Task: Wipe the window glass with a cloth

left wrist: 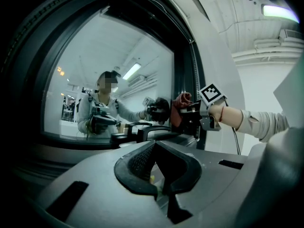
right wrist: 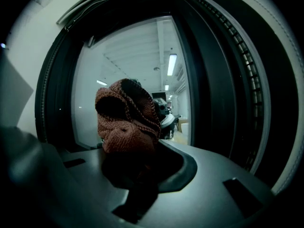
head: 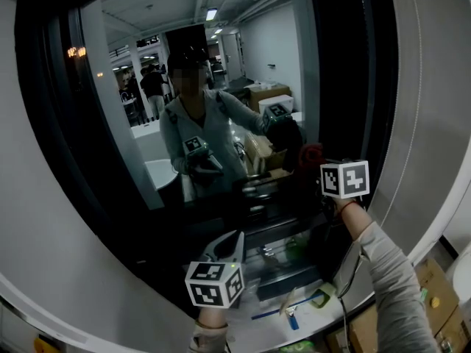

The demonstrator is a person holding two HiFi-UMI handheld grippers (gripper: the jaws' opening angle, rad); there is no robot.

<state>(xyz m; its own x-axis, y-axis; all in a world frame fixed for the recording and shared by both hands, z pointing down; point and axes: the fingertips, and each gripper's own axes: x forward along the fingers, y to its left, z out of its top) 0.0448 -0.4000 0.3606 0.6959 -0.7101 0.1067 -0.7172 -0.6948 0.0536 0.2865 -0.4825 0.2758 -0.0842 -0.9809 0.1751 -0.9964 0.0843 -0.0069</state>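
Head view: looking at both hand-held grippers raised before the window glass (head: 243,65), set in a dark rounded frame (head: 51,123).
Right hand-held gripper (head: 313,162): pinching the cloth (right wrist: 126,120) between its jaws, pointing at the right-hand edge of the pane, marker cube turned toward the camera.
Cloth position: sitting at the jaw tips, right up at the glass beside the frame's right side; actual contact with the pane not showing clearly in any view.
Cloth shape: bunching into a reddish-brown knitted wad, standing taller than wide in the right gripper view.
Cloth axis: running along the jaws, free end pointing forward at the glass, top fold leaning over to the left.
Left hand-held gripper (left wrist: 155,148): holding its jaws pressed together tip to tip, carrying nothing, hanging lower than the right one and well apart from the cloth, aiming at the lower part of the window.
Right arm: wearing a grey sleeve (head: 390,271), rising from the lower right.
Reflection (head: 199,131): mirroring the person and both grippers in the pane.
Ceiling light (right wrist: 172,64): glowing in the glass above the cloth.
Cardboard box (head: 434,300): sitting low at the right, outside the frame.
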